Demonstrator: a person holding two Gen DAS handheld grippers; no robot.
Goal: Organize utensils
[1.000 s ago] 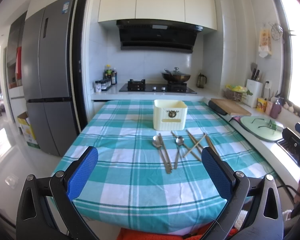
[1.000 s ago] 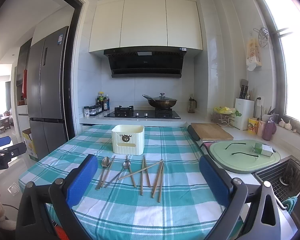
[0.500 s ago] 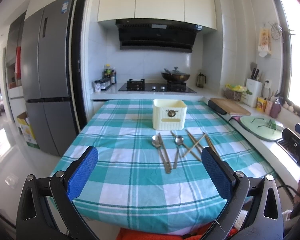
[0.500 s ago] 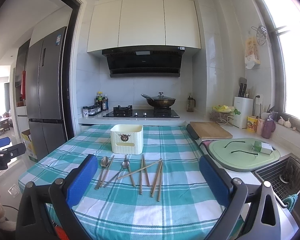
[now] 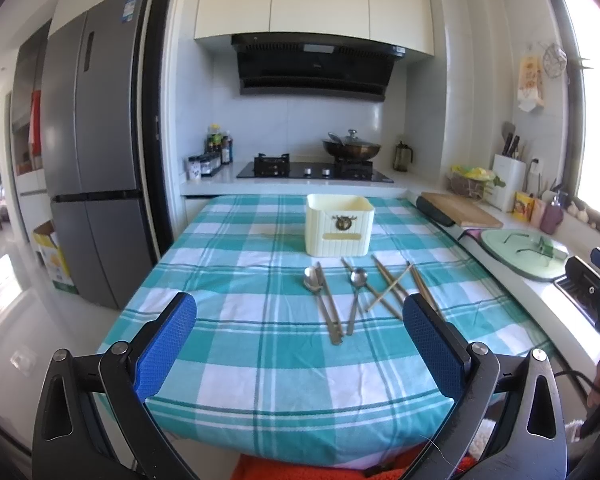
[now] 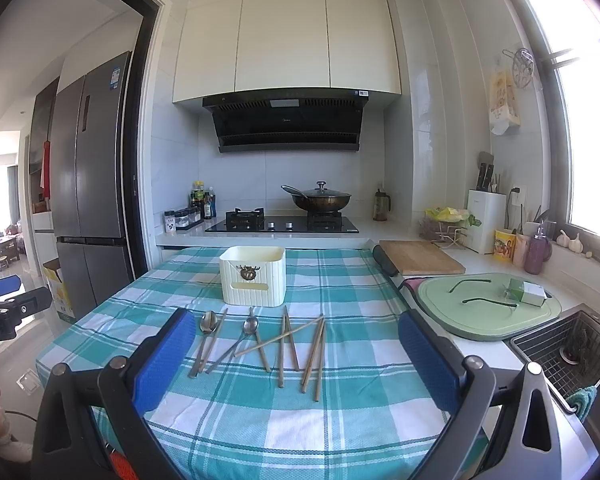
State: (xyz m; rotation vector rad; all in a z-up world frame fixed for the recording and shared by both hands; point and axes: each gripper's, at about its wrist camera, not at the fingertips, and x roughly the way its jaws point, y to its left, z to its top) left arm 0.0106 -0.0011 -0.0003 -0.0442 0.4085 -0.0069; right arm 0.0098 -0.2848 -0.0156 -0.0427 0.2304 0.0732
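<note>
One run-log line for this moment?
left gripper: open | right gripper: open | spoons, chopsticks: on tablecloth | holder: behind them

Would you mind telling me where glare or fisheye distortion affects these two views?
Left wrist view: the window at the right edge is blown out, and the fridge bows with the fisheye. Right wrist view: the window is likewise overexposed; the utensils on the tablecloth stay sharp and evenly lit.

Home kitchen. Evidence: gas hob (image 6: 282,224) with lidded wok (image 6: 321,200) under a black hood (image 6: 286,124), white wall cabinets (image 6: 286,42), tall grey fridge (image 5: 94,140), sink (image 6: 568,344), knife block (image 6: 485,220), cutting board (image 6: 420,257), checked cloth on table (image 5: 236,320).
</note>
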